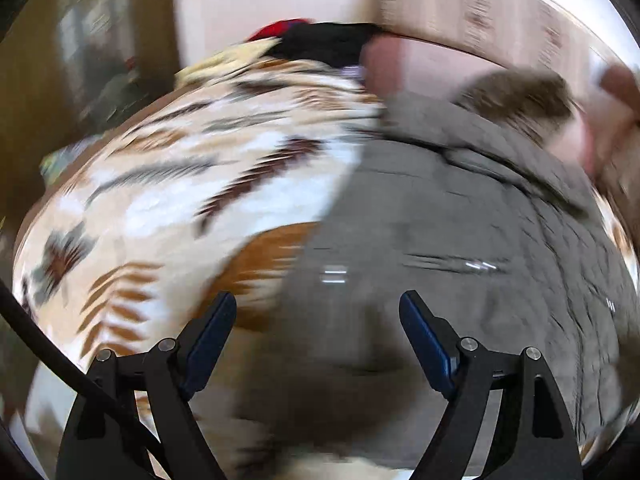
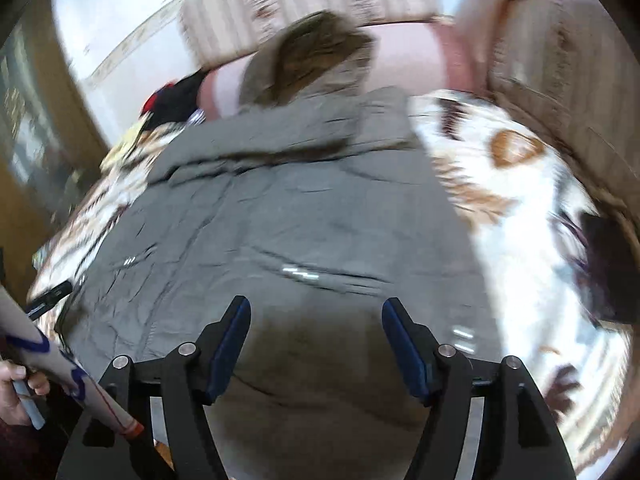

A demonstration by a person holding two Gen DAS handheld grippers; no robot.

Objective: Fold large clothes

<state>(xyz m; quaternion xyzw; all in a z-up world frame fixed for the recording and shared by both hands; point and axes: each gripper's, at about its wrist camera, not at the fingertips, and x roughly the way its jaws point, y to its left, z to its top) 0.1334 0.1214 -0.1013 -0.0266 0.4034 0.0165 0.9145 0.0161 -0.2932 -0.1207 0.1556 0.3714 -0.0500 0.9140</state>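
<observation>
Patterned bedding (image 1: 168, 184) in white, brown and orange covers the bed, and a grey padded jacket (image 2: 288, 216) with a fur-trimmed hood (image 2: 316, 56) lies flat across it. Left gripper (image 1: 318, 320) and right gripper (image 2: 316, 326) hover spread above the near hem, holding nothing. Heavy blur suggests fast motion; a hasty pinch could catch bedding too. No containers show.

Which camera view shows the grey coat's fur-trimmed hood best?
The right wrist view: the hood sits near top centre, whole above the grey coat. The left wrist view pushes it to the right edge, smaller and more blurred.
</observation>
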